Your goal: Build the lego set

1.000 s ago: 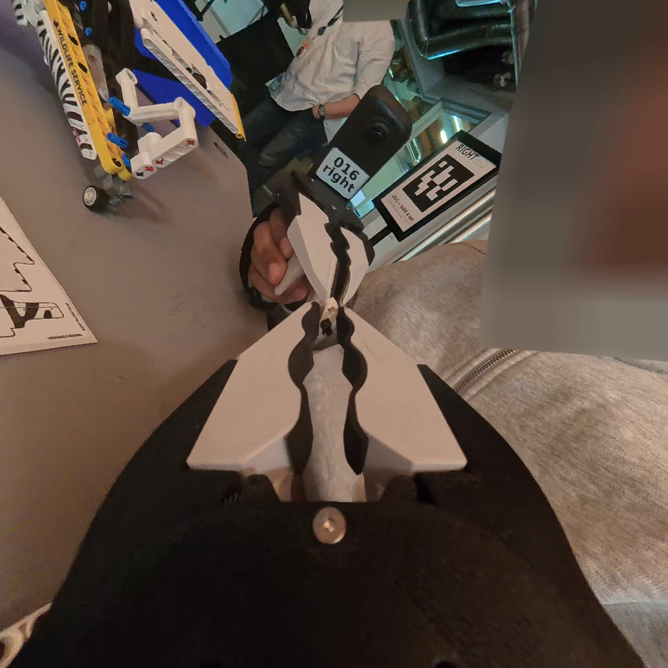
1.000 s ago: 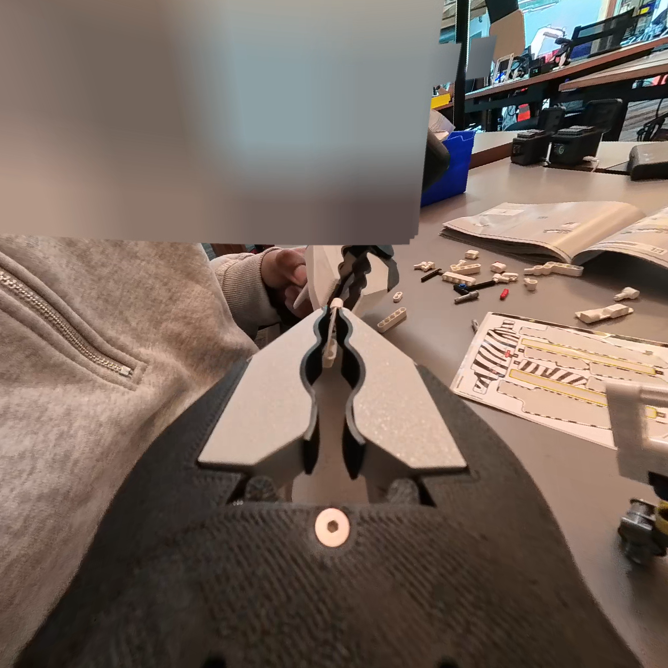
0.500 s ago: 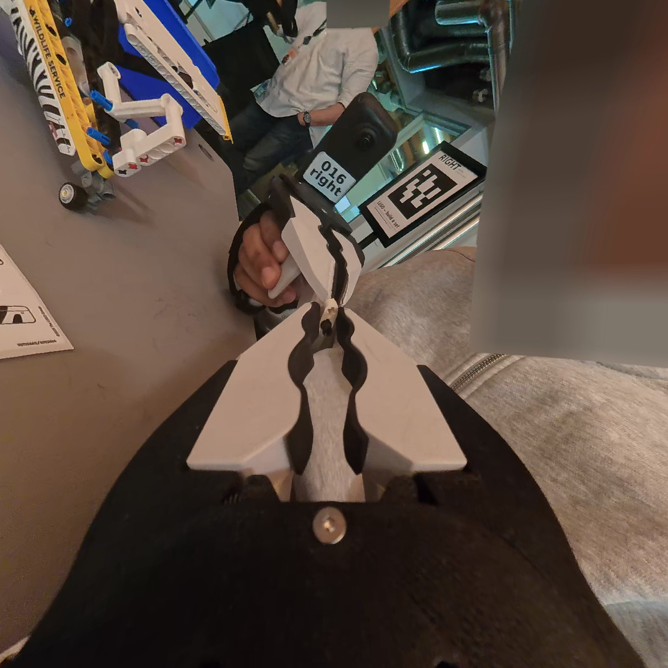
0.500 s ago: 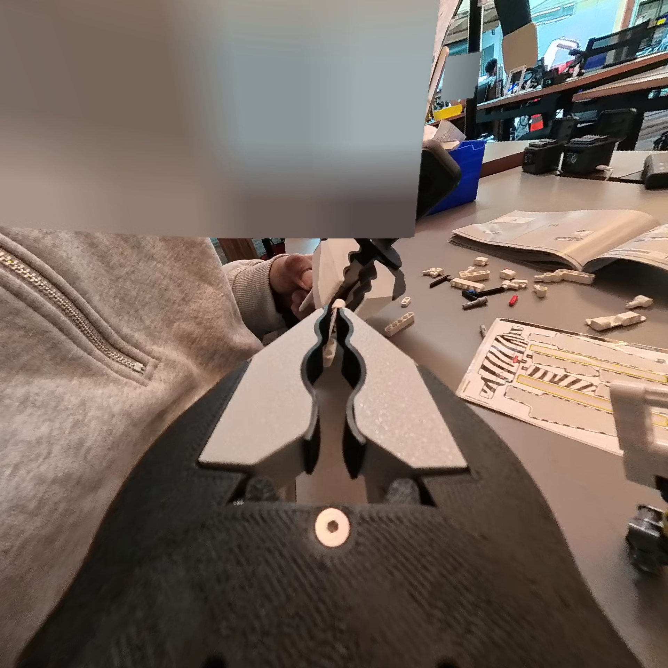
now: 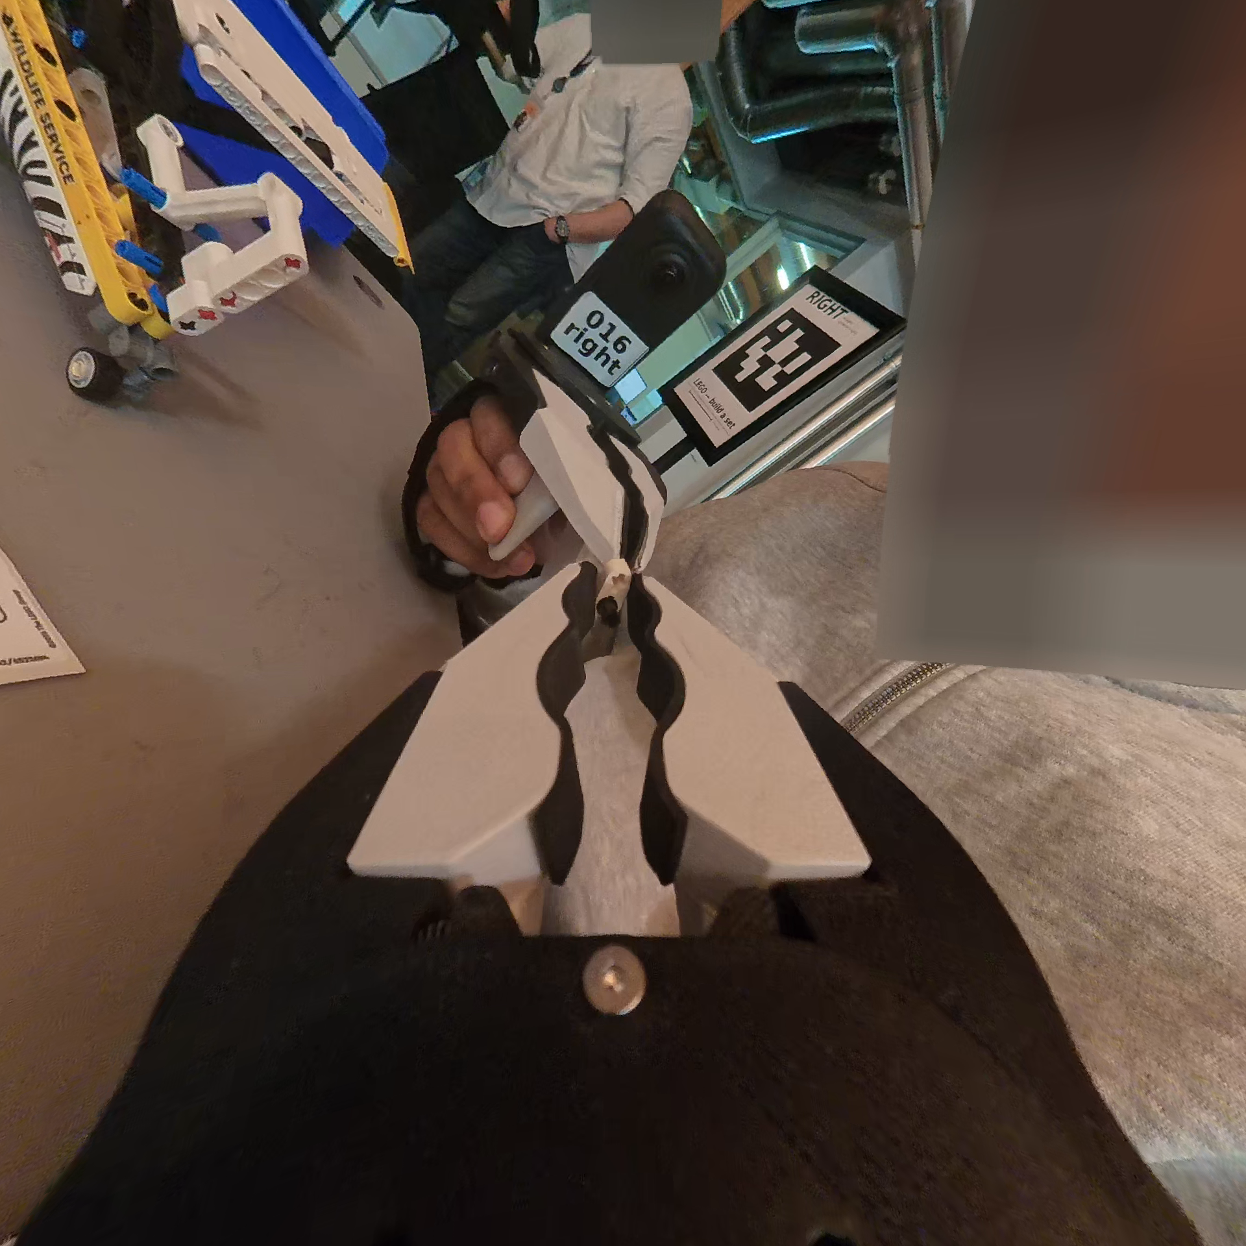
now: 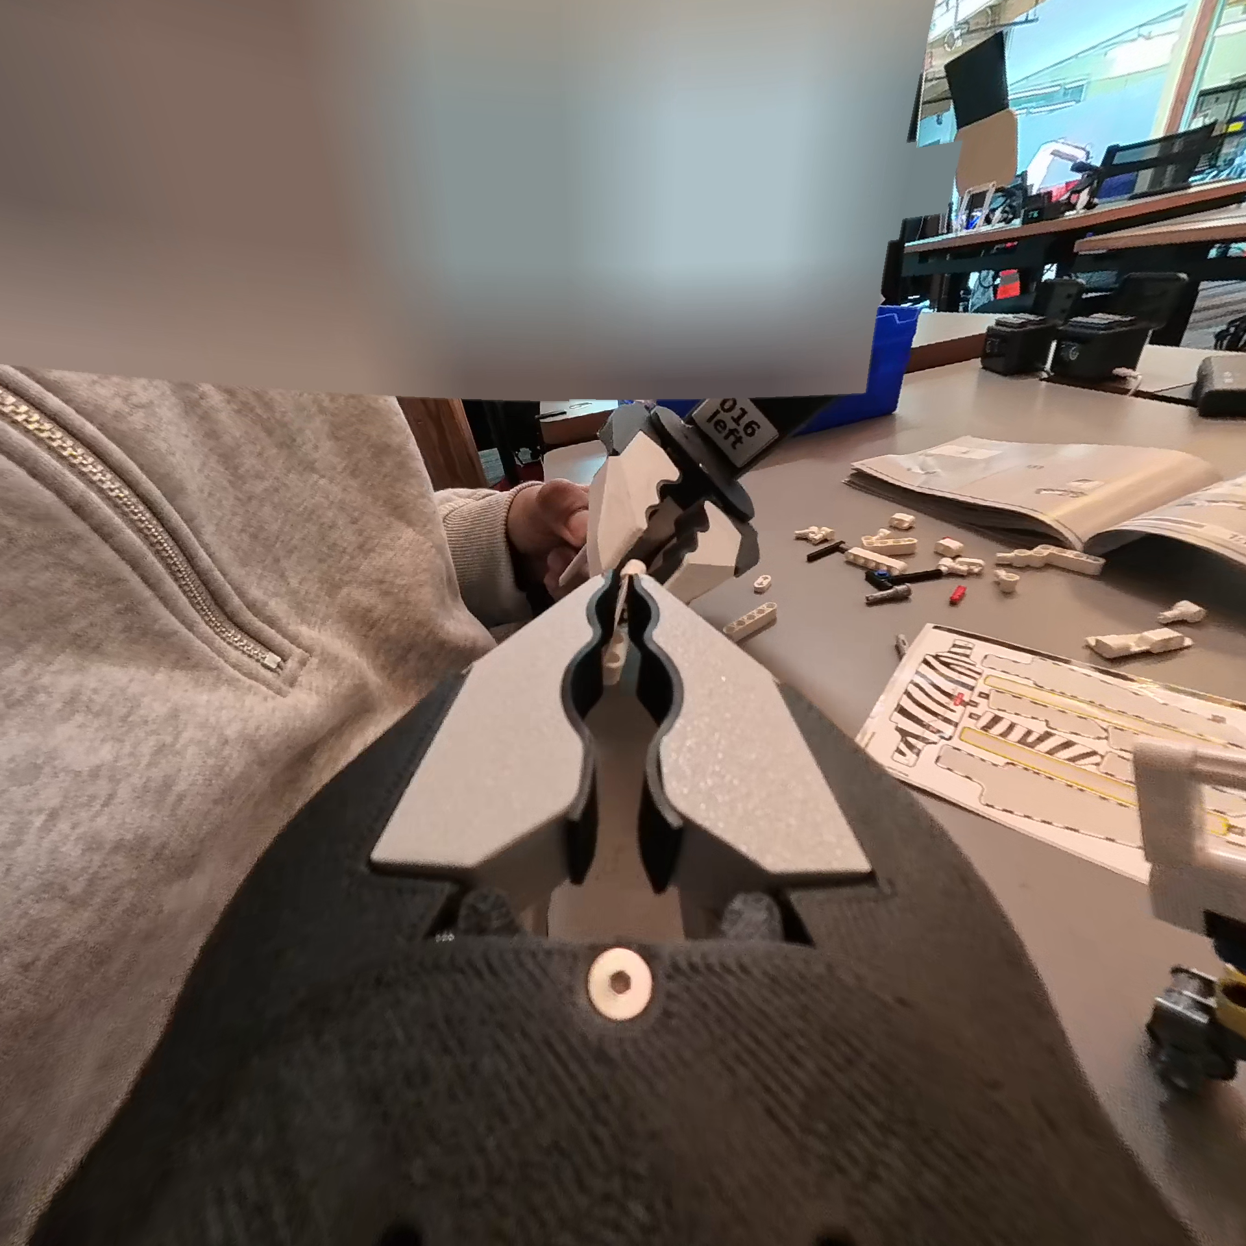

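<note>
My left gripper point(image 5: 612, 593) and right gripper point(image 6: 624, 597) meet tip to tip in front of a person's grey hoodie, above the table edge. The left one is shut on a small white lego piece point(image 5: 616, 581) with a black pin. The right one is shut on a thin white beam point(image 6: 617, 644) that stands up between its fingers. The right gripper also shows in the left wrist view point(image 5: 624, 549), and the left gripper in the right wrist view point(image 6: 637, 573). I cannot tell whether the two pieces are joined. The partly built yellow, white and blue model point(image 5: 155, 202) stands on the table.
Several loose white and black parts point(image 6: 890, 559) lie on the grey table point(image 6: 1011, 944), beside an open instruction booklet point(image 6: 1011, 485) and a sticker sheet point(image 6: 1052, 728). A corner of the model point(image 6: 1193, 836) is at the right. A blue bin point(image 6: 890, 364) is behind. A person point(image 5: 580, 148) stands beyond the table. The tips of both grippers are at nearly the same place.
Both grippers stay shut and tip to tip. They have shifted slightly together, and the left gripper's body now shows more fully in the right wrist view.
</note>
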The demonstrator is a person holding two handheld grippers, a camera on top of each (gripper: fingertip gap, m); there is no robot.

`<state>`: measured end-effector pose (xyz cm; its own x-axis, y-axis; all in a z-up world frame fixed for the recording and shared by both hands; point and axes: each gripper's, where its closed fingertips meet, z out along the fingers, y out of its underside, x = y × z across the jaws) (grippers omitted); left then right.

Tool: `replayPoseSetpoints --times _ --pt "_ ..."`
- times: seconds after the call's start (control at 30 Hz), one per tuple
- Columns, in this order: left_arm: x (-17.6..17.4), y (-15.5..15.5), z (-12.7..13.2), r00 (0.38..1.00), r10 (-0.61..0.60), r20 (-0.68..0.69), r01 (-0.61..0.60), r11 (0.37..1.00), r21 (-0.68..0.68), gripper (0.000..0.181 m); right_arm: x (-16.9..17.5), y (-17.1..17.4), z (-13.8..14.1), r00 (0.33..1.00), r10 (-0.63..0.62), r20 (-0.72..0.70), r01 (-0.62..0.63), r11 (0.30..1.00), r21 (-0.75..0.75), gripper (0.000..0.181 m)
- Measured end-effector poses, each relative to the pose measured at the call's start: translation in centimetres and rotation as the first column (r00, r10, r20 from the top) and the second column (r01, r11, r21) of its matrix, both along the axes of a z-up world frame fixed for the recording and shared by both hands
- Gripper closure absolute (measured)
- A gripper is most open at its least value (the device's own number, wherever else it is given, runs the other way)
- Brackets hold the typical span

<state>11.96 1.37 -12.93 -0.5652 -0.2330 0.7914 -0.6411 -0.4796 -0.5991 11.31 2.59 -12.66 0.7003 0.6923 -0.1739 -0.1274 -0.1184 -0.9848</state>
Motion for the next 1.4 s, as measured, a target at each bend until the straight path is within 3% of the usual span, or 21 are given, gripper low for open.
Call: replayPoseSetpoints --times 0.53,0.87,1.4 --pt "0.2 -0.5 0.4 1.0 0.006 -0.01 -0.007 0.998 -0.055 0.173 0.2 -0.5 0.4 0.998 -0.02 0.053 0.015 0.996 0.093 0.18" --pt "1.2 0.7 0.6 0.975 0.186 0.12 -0.205 0.964 0.171 0.171 1.1 0.6 0.7 0.997 -0.082 -0.003 0.082 0.996 0.045 0.181" --pt "1.1 0.7 0.5 0.968 0.192 0.161 -0.227 0.945 0.235 0.175 1.2 0.5 0.4 0.994 -0.036 -0.103 0.03 0.998 -0.054 0.176"
